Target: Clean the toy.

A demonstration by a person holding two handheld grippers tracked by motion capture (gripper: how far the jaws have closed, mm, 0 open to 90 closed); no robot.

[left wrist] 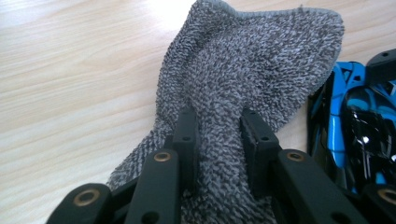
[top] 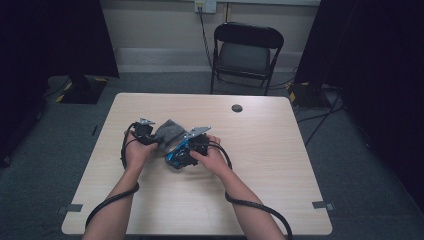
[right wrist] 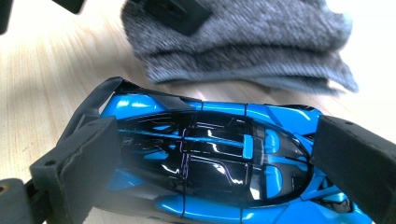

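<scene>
The grey knitted cloth lies straight ahead of the left gripper, its long axis running away from the jaws toward the far side of the table; the jaws are pinched narrow on its near end, the fabric bunched between the pads. Just to the right of those jaws, nearly touching the cloth's edge, sits the blue and black toy car. The right gripper holds the car lengthwise, one jaw at the tail and one at the nose, so its long axis lies across the jaws. From the right gripper the cloth is just beyond the car, folded in soft layers. The cloth looks thick, looped, speckled grey; the car is glossy.
</scene>
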